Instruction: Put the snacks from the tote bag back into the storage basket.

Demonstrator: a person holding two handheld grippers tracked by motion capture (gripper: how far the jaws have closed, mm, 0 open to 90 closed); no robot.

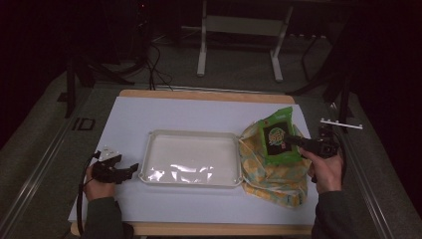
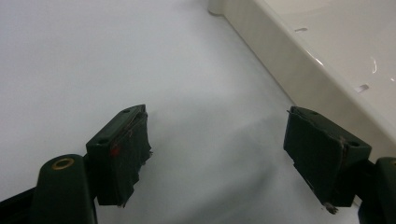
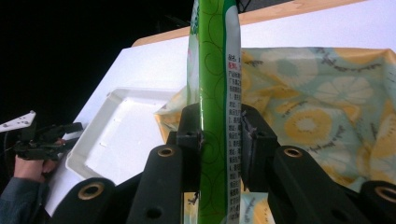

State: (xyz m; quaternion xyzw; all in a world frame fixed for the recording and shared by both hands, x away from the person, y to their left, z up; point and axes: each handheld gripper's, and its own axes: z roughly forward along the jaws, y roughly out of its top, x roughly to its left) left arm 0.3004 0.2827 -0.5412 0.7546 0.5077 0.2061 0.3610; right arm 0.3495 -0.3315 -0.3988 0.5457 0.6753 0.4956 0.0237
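A green snack packet (image 1: 277,135) stands tilted over a yellow-and-teal fruit-print cloth bag (image 1: 271,174) at the table's right. My right gripper (image 1: 290,141) is shut on the packet's lower edge; in the right gripper view the packet (image 3: 217,93) rises upright between the jaws, in front of the cloth bag (image 3: 322,107). A white tray (image 1: 190,158) lies empty at the middle of the table. My left gripper (image 1: 130,169) rests open just left of the tray, nothing between its fingers; in the left gripper view its pads (image 2: 123,151) hover over white paper beside the tray wall (image 2: 299,70).
White paper (image 1: 164,112) covers a wooden table. A white bracket (image 1: 341,124) sits off the table's right edge. Table legs and cables stand on the dark floor beyond the far edge. The far half of the paper is bare.
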